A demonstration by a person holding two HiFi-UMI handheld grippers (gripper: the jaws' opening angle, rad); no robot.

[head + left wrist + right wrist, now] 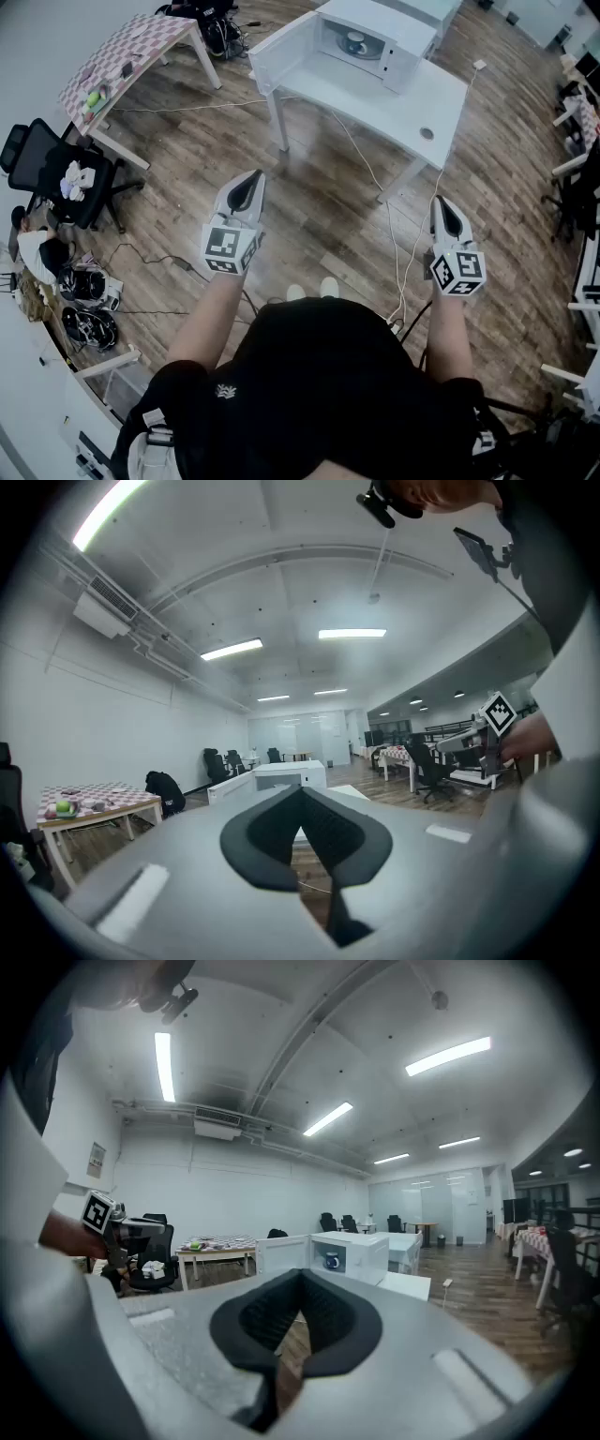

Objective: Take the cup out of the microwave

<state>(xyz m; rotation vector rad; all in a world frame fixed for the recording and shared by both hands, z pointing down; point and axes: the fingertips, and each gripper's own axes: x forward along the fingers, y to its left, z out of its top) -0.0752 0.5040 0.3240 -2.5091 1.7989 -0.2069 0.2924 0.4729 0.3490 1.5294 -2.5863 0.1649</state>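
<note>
Head view: microwave (373, 39) stands on a white table (427, 98), its door (279, 52) swung open to the left; cup (356, 42) sits inside the cavity, upright; nothing else shows in there; left gripper (249, 180) and right gripper (443, 204) held out over the wood floor (319, 206), well apart from the table, both empty; a cable (370, 169) runs from the table down across the floor; checkered table (127, 52) at upper left with small items on it, a green one among them; black office chair (42, 164) with cloth on the seat at far left; person in a black top at the bottom.

Left gripper view: jaws pressed together at the tips, nothing between them; microwave straight ahead beyond the tips, door open to the left; cup not made out here; checkered table at left; right gripper in a hand at right edge; office chairs and ceiling strip lights farther back.

Right gripper view: jaws closed tip to tip, nothing pinched; microwave ahead with the blue cup (333, 1261) inside the open cavity; door stands to its left; checkered table behind; left gripper at left edge; white walls, long ceiling lights.
</note>
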